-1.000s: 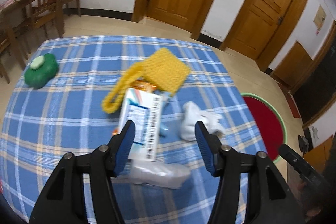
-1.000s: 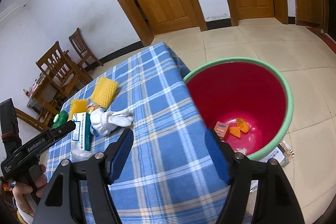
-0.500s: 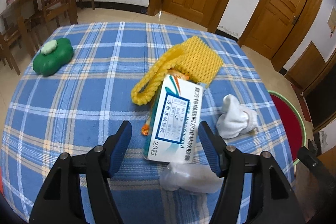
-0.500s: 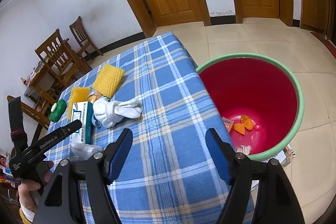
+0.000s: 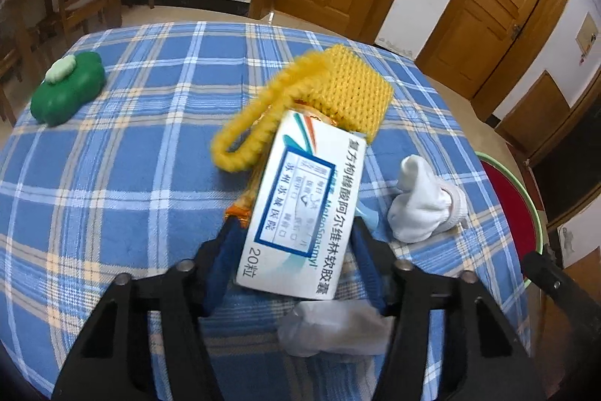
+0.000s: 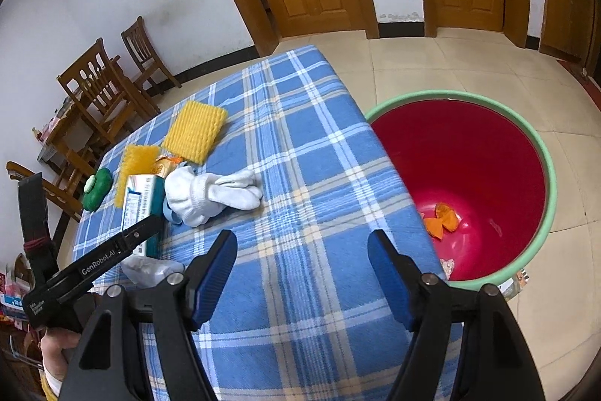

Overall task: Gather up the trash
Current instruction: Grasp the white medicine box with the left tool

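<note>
Blue plaid tablecloth (image 5: 124,175): my left gripper (image 5: 293,247) jaws just closing around medicine box (image 5: 304,205), contact unclear; I squeeze square on long sides before lifting; right gripper (image 6: 302,273) spread, empty

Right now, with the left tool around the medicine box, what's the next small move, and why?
Probably finish closing the left tool on the box. Its jaws have just been closing and flank the box's near end, though I can't tell if the pads press yet. Then lift it toward the bin, which stands beside the table with scraps already inside.
</note>
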{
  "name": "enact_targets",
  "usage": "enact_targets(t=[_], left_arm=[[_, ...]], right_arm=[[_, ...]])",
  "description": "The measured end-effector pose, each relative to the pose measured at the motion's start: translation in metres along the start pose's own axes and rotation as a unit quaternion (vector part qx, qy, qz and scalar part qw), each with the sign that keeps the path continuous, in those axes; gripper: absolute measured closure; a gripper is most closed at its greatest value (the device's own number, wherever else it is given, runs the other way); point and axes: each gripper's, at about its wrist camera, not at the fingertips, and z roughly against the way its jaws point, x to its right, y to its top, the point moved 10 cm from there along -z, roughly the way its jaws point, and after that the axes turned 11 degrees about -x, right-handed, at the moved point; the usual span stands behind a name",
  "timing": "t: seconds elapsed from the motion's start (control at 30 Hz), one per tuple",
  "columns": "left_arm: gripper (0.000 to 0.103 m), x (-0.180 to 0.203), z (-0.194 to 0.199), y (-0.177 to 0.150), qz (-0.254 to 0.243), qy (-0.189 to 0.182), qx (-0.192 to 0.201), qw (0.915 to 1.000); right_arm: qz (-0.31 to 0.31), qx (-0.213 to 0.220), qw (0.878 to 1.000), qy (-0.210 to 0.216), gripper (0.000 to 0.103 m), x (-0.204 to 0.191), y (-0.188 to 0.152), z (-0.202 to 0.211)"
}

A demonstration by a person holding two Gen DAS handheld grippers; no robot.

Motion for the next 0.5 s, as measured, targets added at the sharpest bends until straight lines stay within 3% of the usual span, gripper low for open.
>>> enact_targets(t=[0.5], left_arm=[[0.046,-0.013,0.045,0.005,0.016,-0.01,0.053,0.9984]], right_arm=[[0.035,0.004,0.999,0.005,0.026,-0.035,0.008,-0.003]])
